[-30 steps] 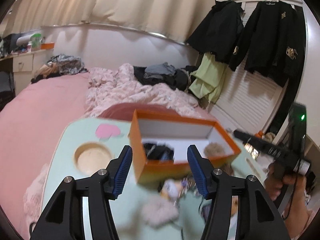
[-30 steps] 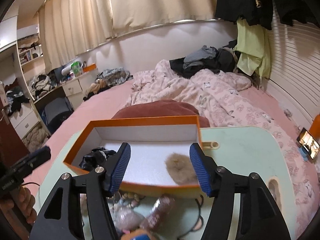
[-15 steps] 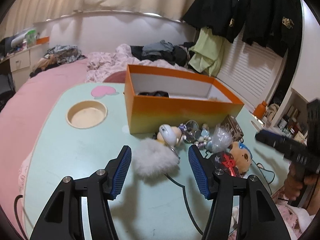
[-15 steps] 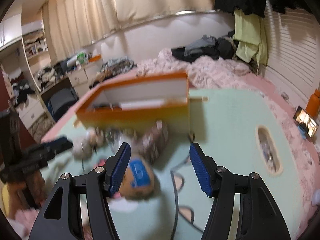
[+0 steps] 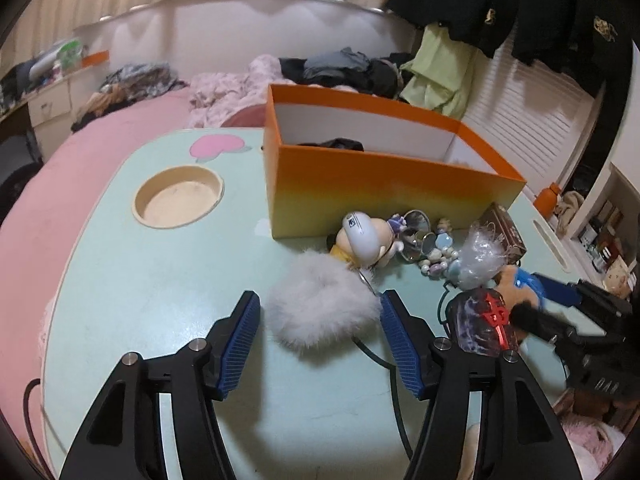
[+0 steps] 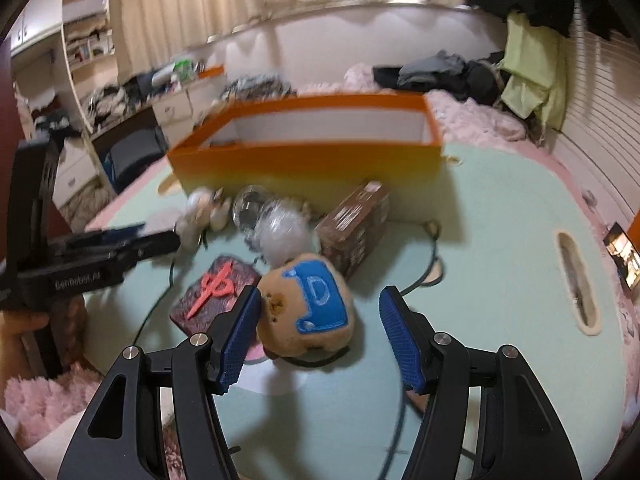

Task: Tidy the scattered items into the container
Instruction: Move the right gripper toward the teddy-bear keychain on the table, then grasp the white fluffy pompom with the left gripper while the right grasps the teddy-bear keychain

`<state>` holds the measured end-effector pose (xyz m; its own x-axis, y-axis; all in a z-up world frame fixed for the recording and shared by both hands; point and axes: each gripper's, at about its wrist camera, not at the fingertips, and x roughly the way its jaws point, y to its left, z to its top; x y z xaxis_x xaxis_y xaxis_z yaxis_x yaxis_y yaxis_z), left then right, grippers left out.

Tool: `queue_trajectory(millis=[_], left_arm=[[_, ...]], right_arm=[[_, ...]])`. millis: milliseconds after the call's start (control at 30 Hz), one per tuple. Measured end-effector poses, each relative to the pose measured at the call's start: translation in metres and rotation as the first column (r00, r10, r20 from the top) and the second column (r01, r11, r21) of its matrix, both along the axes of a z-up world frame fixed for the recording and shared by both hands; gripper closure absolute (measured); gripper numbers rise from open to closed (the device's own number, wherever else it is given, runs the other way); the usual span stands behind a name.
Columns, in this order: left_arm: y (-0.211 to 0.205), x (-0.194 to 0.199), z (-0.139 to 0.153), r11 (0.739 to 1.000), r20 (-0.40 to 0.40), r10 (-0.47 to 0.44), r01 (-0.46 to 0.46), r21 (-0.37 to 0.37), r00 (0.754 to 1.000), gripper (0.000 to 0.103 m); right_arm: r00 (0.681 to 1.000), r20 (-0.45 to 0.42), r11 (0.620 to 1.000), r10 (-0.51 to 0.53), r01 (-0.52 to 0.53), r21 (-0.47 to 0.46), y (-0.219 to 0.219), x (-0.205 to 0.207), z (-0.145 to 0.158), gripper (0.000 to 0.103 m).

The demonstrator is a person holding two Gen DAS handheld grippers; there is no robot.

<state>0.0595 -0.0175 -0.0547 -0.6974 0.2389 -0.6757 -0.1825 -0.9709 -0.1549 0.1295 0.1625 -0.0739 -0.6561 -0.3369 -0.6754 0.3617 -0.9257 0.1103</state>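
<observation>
Since half a second ago both grippers have been brought lower and nearer to the clutter, so that each now frames a single item. On the pale green table (image 5: pixel 160 272) an orange box (image 5: pixel 384 184) stands open-topped, with something dark already inside at its left end; the loose items lie in a heap just in front of its near wall.

The left gripper (image 5: pixel 320 334) is held with its tongs apart, straddling a white fluffy pom-pom (image 5: pixel 320 308). The right gripper (image 6: pixel 318 332) is likewise spread, with a tan plush toy (image 6: pixel 306 310) bearing a blue patch marked D between its fingers; the left pad appears to touch the plush, the right pad stands clear.

For the step in hand, each soft item would best be centred between the pads before closing (fur compresses, so a deep, firm closure is judged necessary). A thin dark cord (image 5: pixel 372 354) runs beneath the pom-pom and could be snagged.

Smaller pieces wait behind: a brown carton (image 6: pixel 354 224), a dark card with a red emblem (image 6: pixel 214 292), a cartoon figurine (image 5: pixel 362 240) and a string of beads (image 5: pixel 434 258).
</observation>
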Motion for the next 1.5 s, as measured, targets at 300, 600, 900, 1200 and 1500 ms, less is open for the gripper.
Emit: queue_trajectory(millis=[300, 600, 900, 1200, 1500], left_arm=[[0.008, 0.015, 0.003, 0.998, -0.076, -0.040, 0.037, -0.049, 0.996, 0.062], [0.004, 0.039, 0.004, 0.996, -0.100, -0.093, 0.093, -0.005, 0.991, 0.083], [0.007, 0.039, 0.021, 0.995, -0.122, -0.099, 0.102, 0.015, 0.988, 0.095], [0.007, 0.035, 0.019, 0.996, -0.125, -0.090, 0.092, 0.009, 0.988, 0.026], [0.024, 0.014, 0.002, 0.995, 0.002, -0.093, 0.093, -0.037, 0.996, 0.028]], right_arm=[[1.000, -0.016, 0.996, -0.006, 0.008, 0.092, -0.007, 0.006, -0.008, 0.059], [0.999, -0.039, 1.000, -0.017, 0.018, 0.021, 0.000, 0.012, -0.001, 0.060], [0.999, -0.048, 1.000, -0.021, 0.022, 0.007, -0.001, 0.010, 0.002, 0.060], [0.999, -0.028, 1.000, -0.016, 0.016, -0.006, -0.002, 0.009, 0.001, 0.060], [1.000, -0.016, 1.000, -0.014, 0.014, -0.014, -0.002, 0.008, -0.001, 0.060]])
